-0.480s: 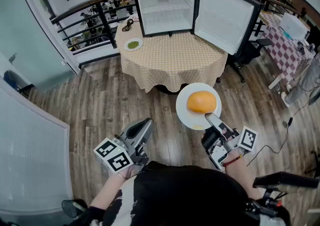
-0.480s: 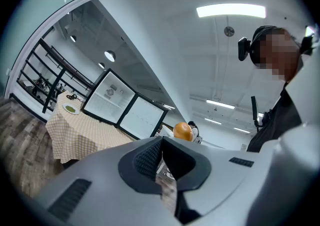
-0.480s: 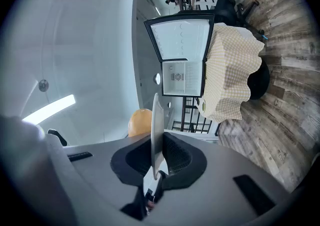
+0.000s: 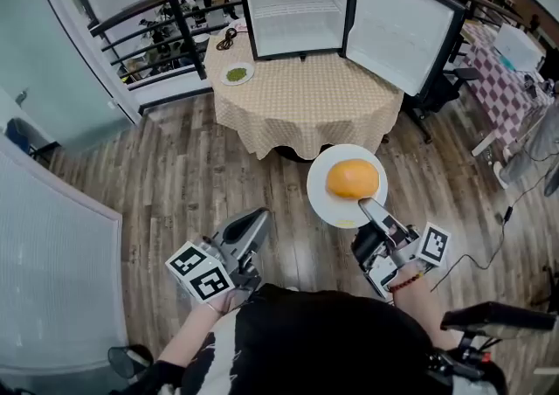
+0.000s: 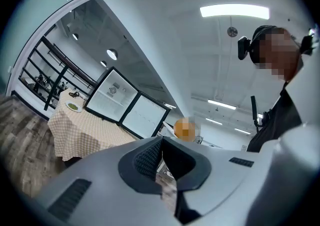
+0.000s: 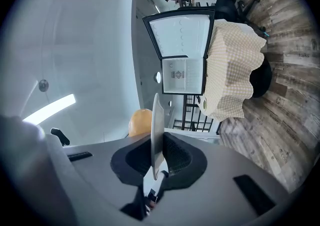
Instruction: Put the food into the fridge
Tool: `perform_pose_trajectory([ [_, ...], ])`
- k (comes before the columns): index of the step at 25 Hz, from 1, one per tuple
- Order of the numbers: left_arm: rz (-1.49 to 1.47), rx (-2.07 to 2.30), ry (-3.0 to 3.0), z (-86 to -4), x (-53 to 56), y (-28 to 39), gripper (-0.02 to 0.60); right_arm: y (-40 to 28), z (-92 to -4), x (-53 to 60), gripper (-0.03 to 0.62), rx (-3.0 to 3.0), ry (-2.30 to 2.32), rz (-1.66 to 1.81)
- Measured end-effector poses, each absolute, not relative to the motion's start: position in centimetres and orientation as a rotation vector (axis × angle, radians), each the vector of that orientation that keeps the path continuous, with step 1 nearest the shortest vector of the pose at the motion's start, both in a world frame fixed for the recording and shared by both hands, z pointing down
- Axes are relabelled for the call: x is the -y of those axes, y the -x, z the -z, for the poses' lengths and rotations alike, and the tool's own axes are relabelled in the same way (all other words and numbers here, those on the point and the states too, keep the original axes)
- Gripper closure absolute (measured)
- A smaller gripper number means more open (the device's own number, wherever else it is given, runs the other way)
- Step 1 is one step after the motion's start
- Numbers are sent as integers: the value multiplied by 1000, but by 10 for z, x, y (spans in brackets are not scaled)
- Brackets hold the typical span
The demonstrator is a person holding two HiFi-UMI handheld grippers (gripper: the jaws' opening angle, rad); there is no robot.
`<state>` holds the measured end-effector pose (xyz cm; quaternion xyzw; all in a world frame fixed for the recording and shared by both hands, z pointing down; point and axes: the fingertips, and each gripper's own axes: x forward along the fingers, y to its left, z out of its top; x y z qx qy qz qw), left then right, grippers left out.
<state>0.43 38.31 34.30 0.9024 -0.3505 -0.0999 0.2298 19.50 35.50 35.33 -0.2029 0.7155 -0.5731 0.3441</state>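
An orange round bun [image 4: 353, 178] lies on a white plate [image 4: 325, 197]. My right gripper [image 4: 367, 206] is shut on the plate's near rim and holds it level above the wooden floor. In the right gripper view the plate [image 6: 156, 115] stands edge-on between the pads, with the bun [image 6: 138, 122] to its left. The small fridge [image 4: 295, 9] stands on a round table [image 4: 306, 100] ahead, its door [image 4: 399, 28] swung wide to the right and its inside white and bare. My left gripper [image 4: 256, 220] is shut and holds nothing. A small plate of green food [image 4: 236, 75] sits on the table's left side.
A black railing [image 4: 166, 22] runs behind the table. A black office chair [image 4: 437, 92] stands to the right of the table, and beyond it a table with a red checked cloth [image 4: 498, 87]. A dark cable [image 4: 225, 39] lies beside the fridge.
The table and fridge have shifted slightly to the right in the head view. Both grippers and the plate stay where they were.
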Motion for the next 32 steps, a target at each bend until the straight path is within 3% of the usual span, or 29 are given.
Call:
perform_pose_trajectory([
  [19,218,958,-2551,-347,-339,66,569,-108,-364,-307,559,-1865,480,1501],
  [32,209,957,-2529,-370,-283,44,569,-116,-373,-253,559,-1883,462,1506],
])
